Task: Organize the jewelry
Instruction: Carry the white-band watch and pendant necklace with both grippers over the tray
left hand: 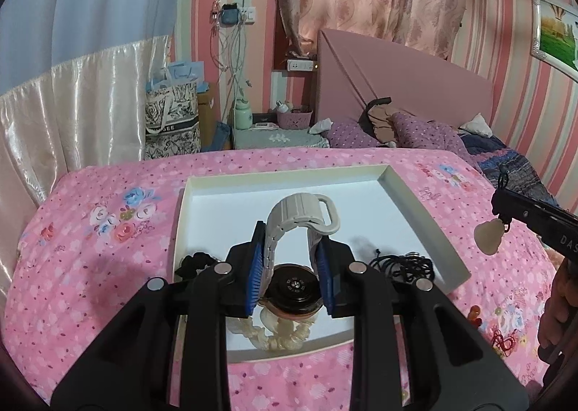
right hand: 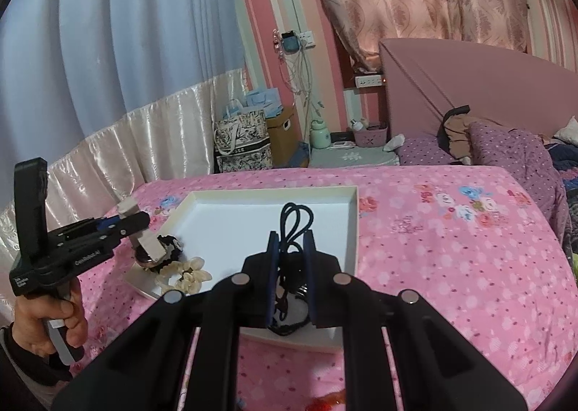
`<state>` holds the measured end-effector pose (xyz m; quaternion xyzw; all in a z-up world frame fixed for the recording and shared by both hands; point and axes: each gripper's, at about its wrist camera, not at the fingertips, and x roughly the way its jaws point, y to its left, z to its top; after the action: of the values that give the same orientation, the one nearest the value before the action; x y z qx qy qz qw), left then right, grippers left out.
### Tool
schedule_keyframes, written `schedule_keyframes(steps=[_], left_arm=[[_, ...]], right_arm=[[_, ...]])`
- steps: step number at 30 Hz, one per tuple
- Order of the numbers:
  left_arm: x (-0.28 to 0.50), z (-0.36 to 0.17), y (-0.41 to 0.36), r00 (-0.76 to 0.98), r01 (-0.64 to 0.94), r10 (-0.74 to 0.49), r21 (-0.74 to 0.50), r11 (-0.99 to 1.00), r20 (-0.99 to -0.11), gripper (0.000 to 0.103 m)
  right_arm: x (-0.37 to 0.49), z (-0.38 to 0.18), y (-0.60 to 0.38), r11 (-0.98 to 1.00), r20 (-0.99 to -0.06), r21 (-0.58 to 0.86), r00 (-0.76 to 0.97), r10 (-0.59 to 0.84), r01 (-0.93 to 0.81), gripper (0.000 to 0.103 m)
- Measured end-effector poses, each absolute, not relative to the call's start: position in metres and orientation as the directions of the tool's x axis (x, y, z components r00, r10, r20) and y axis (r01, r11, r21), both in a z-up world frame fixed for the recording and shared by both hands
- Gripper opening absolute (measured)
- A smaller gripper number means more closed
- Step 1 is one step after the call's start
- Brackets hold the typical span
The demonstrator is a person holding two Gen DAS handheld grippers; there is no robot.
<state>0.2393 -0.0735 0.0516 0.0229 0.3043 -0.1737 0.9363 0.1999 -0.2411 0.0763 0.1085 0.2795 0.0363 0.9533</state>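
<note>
My left gripper [left hand: 289, 252] is shut on a watch with a grey link band [left hand: 300, 216] and a dark round case [left hand: 293, 290], held just above the white tray [left hand: 426, 208]. My right gripper [right hand: 292, 248] is shut on a black cord necklace [right hand: 294, 219] over the tray's near right part [right hand: 352, 216]; its pale stone pendant [left hand: 489, 239] hangs below the right gripper in the left wrist view. In the tray lie a cream scrunchie [right hand: 186, 275], a black scrunchie [left hand: 195, 263] and a black cord bundle [left hand: 404, 264].
The tray sits on a pink floral bedspread [right hand: 451, 259]. Small red and orange trinkets [left hand: 500, 338] lie on the spread right of the tray. Purple pillows [right hand: 505, 147] and a pink headboard [right hand: 469, 78] stand behind. A bedside stand with a basket [left hand: 294, 118] and a tote bag [left hand: 173, 122] stand beyond the bed.
</note>
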Motion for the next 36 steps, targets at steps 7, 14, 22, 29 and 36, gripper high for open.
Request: schedule_keyframes(steps=[7, 14, 22, 29, 36], left_arm=[[0.257, 0.04, -0.071, 0.747, 0.321, -0.303, -0.078, 0.944, -0.592, 0.025], [0.272, 0.012, -0.067, 0.721, 0.308, -0.286, -0.078, 0.948, -0.631, 0.025], [0.278, -0.007, -0.059, 0.707, 0.283, -0.258, -0.071, 0.956, -0.658, 0.025], [0.282, -0.015, -0.058, 0.709, 0.261, -0.237, -0.065, 0.963, -0.664, 0.025], [0.282, -0.02, -0.061, 0.714, 0.252, -0.226, -0.058, 0.966, -0.662, 0.025]], right_arm=[[0.217, 0.062, -0.241, 0.967, -0.551, 0.255, 0.818, 0.167, -0.026, 0.013], [0.232, 0.033, -0.239, 0.975, -0.615, 0.223, 0.777, 0.137, 0.004, 0.013], [0.243, 0.008, -0.241, 0.99, -0.681, 0.128, 0.73, 0.046, 0.058, 0.013], [0.242, 0.002, -0.242, 0.99, -0.692, 0.134, 0.72, 0.055, 0.053, 0.013], [0.24, 0.002, -0.244, 0.989, -0.692, 0.141, 0.72, 0.058, 0.055, 0.013]])
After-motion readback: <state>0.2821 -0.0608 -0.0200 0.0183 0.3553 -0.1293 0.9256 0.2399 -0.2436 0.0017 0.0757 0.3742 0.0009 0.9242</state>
